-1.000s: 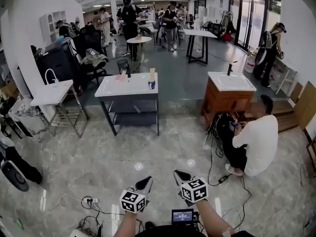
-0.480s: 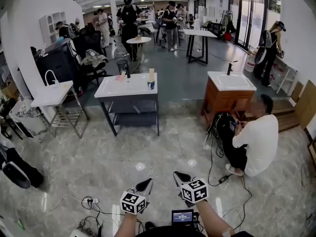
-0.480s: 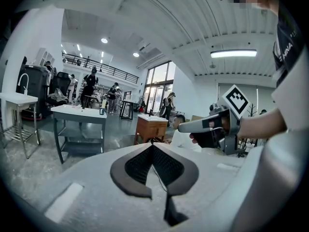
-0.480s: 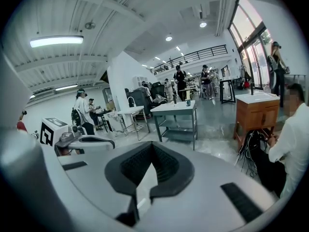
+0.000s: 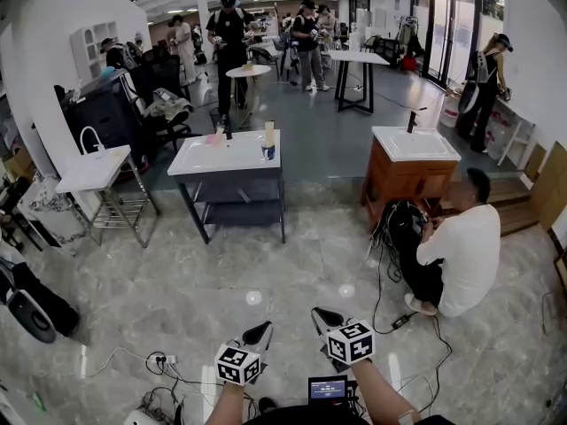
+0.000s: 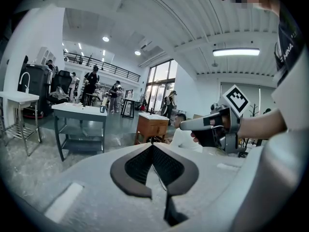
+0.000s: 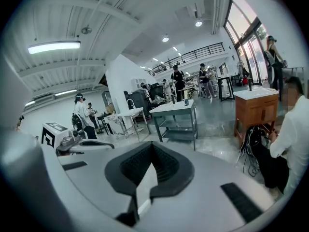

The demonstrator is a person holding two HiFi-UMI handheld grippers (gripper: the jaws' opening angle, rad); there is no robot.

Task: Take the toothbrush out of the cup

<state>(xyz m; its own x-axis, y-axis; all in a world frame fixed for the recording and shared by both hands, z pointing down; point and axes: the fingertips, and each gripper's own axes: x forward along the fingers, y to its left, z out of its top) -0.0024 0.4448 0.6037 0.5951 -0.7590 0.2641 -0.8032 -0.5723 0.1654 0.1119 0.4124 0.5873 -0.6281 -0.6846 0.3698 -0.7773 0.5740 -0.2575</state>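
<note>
Only the head view takes in both grippers together: the left gripper and the right gripper are held low and side by side, well short of the grey bench. The cup is seen near the bench's right edge, with the toothbrush standing upright in it. In the gripper views the cup is reduced to a small dark shape on the bench, and the toothbrush cannot be made out. There the left fingers are shown closed tip to tip on nothing, and the right fingers likewise. Both grippers are pointed slightly downward toward the bench.
</note>
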